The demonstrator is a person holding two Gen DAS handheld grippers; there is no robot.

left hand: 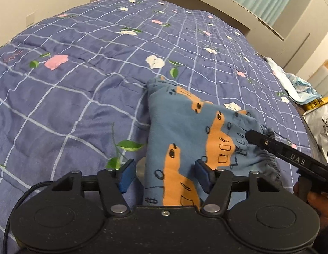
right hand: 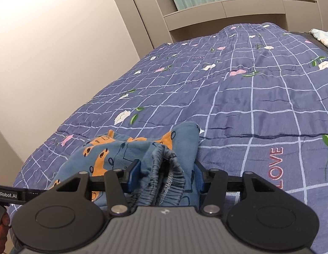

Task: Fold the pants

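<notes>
A: Where are the pants (left hand: 180, 131)?

B: On the near part of the bed, bunched into a narrow heap on the blue checked quilt (left hand: 79, 89) with its pink and white flowers. Blue cloth, orange vehicle prints.

A: And the left gripper (left hand: 162, 174)?

B: The cloth runs up between its blue pads (left hand: 128, 175), but the left pad stands clear of it, so nothing is clamped.

A: The right gripper (right hand: 166, 175)?

B: Clenched on the gathered elastic waistband (right hand: 168, 169) at the pants' right end; cloth fills the gap and bulges against both pads.
</notes>
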